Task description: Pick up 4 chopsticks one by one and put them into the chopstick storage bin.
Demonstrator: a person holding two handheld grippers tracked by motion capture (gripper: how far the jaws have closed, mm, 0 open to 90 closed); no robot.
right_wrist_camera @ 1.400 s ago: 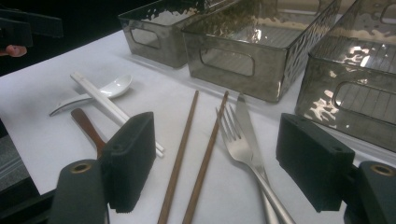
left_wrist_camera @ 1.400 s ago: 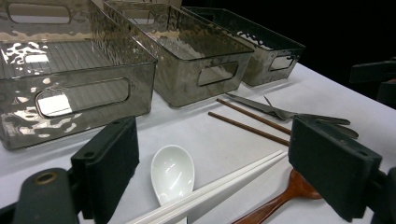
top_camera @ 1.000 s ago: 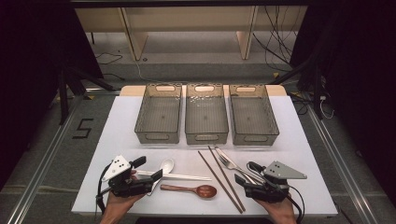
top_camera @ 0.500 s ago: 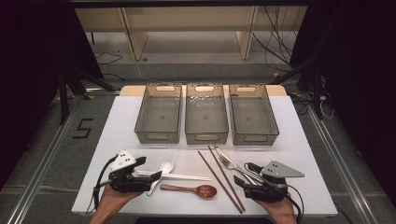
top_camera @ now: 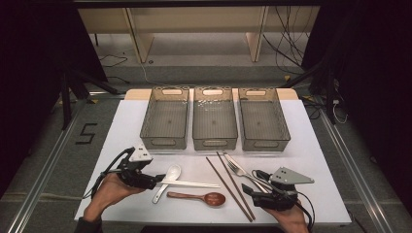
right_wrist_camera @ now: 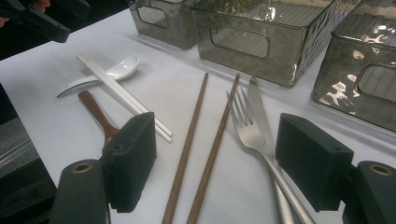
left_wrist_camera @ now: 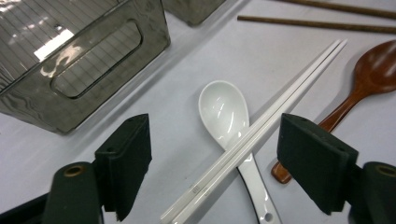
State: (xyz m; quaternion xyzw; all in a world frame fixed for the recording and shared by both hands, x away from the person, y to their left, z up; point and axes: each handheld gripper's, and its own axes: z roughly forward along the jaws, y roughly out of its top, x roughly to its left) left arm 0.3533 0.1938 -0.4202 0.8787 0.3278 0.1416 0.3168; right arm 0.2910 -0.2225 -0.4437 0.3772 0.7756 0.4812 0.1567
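Left claw lines up on the white chopsticks

The left claw (left_wrist_camera: pixel 215 177) sits at the near end of the white chopsticks (left_wrist_camera: pixel 261 126); its jaws have just been closing but stand wide, the pair between them and neither pad touching. Those chopsticks lie crossed over the handle of the white spoon (left_wrist_camera: pixel 224 112), whose bowl is just beyond them. Right of the white chopsticks lies the brown wooden spoon (left_wrist_camera: pixel 369 74), and beyond that the brown chopsticks (top_camera: pixel 231 184), then the fork (right_wrist_camera: pixel 247 126) and knife (right_wrist_camera: pixel 259 107). The right claw (right_wrist_camera: pixel 215 172) hovers over the bench (top_camera: pixel 316 150) at the near ends of the brown chopsticks, jaws wide apart and gripping nothing. Three grey bins (top_camera: pixel 214 121) stand in a row well behind the white chopsticks.
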